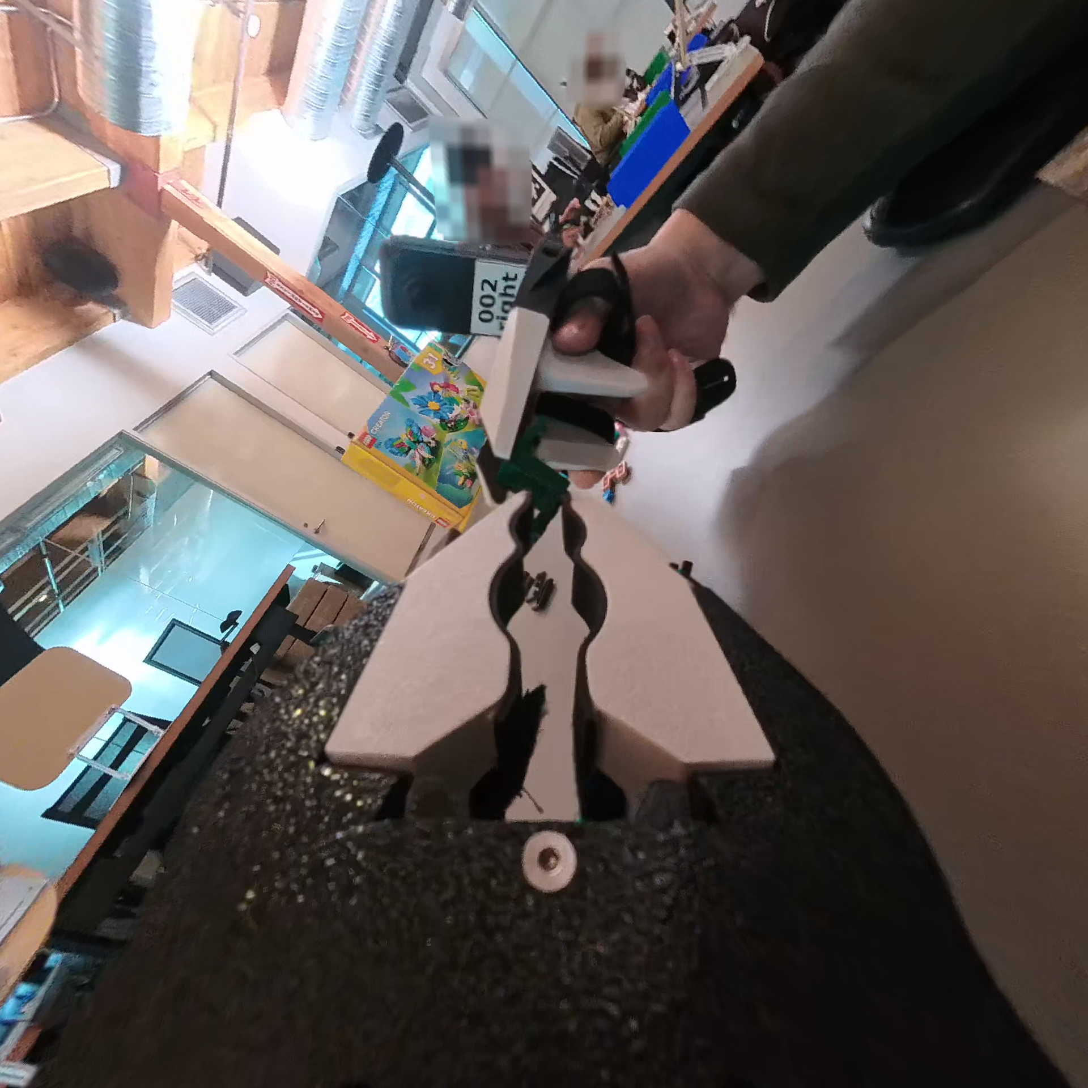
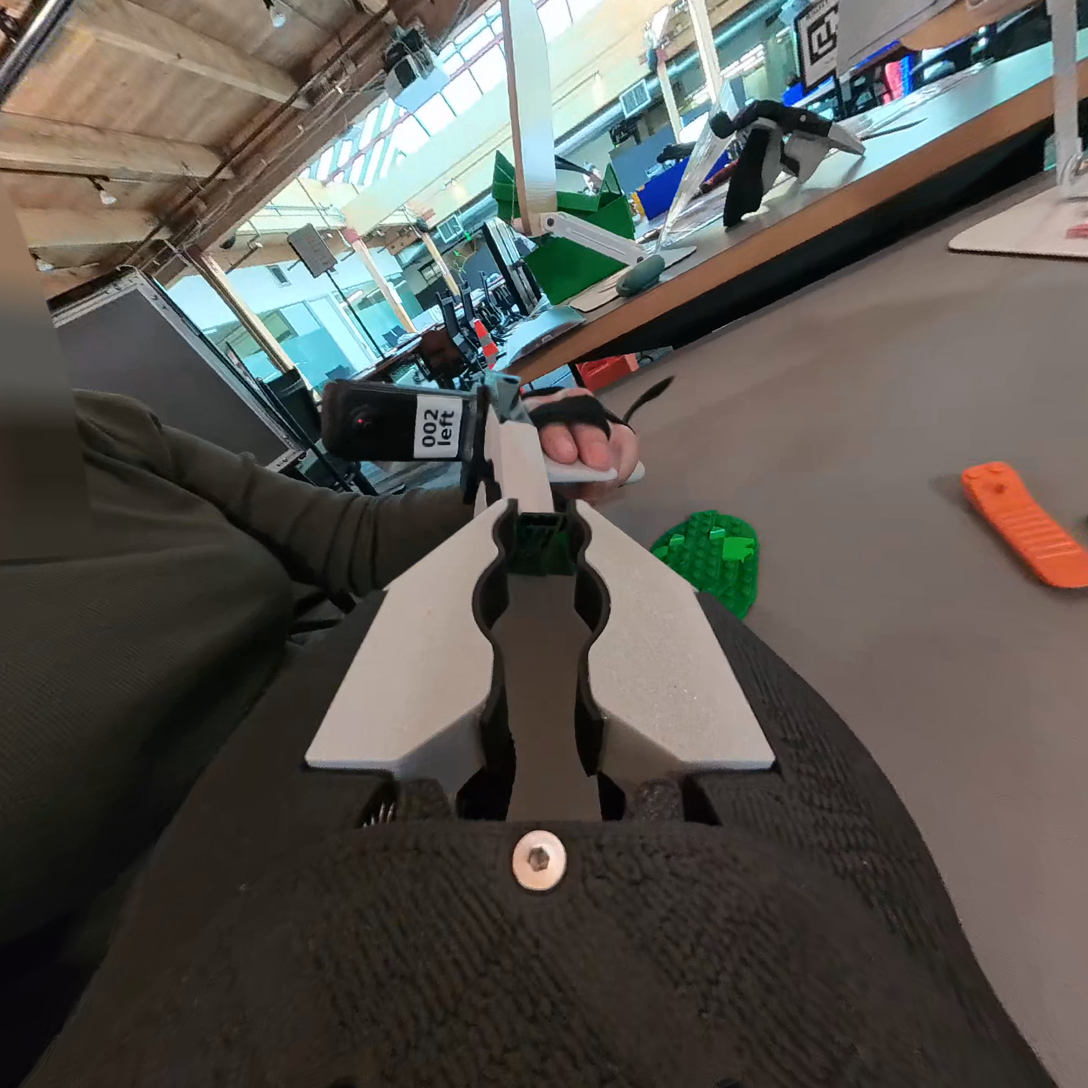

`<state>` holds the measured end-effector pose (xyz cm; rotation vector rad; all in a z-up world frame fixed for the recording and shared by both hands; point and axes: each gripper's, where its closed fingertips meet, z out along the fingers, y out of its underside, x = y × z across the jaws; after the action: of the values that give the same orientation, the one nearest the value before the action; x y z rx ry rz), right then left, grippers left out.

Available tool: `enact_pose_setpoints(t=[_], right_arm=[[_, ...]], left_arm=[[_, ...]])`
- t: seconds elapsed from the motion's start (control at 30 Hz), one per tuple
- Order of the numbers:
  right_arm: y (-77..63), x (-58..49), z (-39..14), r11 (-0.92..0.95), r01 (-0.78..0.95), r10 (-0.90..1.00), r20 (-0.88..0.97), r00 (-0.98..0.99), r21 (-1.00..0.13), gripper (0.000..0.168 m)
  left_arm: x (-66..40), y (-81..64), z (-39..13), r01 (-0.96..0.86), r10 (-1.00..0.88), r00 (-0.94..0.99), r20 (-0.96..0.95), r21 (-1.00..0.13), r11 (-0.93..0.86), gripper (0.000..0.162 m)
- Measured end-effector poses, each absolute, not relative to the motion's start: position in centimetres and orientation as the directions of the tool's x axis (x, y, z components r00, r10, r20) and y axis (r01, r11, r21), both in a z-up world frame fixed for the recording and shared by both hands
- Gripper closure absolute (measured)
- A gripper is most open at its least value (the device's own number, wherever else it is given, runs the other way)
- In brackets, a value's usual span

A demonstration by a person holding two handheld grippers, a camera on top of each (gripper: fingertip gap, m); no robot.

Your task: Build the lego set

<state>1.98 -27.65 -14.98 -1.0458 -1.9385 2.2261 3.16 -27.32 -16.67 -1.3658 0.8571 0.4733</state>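
Claws (image 1: 544, 500) (image 2: 538, 518) tip to tip — both apparently clenched on dark green lego piece (image 2: 538, 550), labelled cameras behind.

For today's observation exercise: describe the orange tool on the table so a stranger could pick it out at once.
Start with the grey table in the right wrist view. To the right of the round green studded plate, well apart from it, lies the orange tool, flat on the table. It is the only orange, long, ribbed piece there; its neighbour is green, round and studded.
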Motion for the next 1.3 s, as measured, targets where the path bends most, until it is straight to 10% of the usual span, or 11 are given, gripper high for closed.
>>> enact_pose_setpoints(t=[0.23,0.5,0.77,1.3], right_arm=[[-26.1,1.6,-13.6,0.183,-0.139,0.693,0.228,-0.684,-0.973,0.154],[-27.9,1.8,-15.7,0.798,-0.431,0.331,0.904,-0.272,-0.422,0.153],[-29.6,2.1,-16.5,0.867,-0.479,0.097,0.99,-0.103,-0.135,0.154],[-30.3,2.3,-15.3,0.813,-0.52,0.244,0.964,-0.105,-0.263,0.151]], left_arm=[[2.2,-27.5,-15.6,-0.321,-0.333,0.872,-0.358,-0.933,0.161,0.116],[1.0,-27.4,-15.6,-0.072,-0.409,0.906,-0.104,-0.993,0.093,0.135],[1.2,-27.5,-16.3,-0.132,-0.412,0.898,-0.156,-0.988,0.085,0.147],[0.1,-26.9,-16.1,-0.323,-0.259,0.901,-0.349,-0.936,0.137,0.162]])
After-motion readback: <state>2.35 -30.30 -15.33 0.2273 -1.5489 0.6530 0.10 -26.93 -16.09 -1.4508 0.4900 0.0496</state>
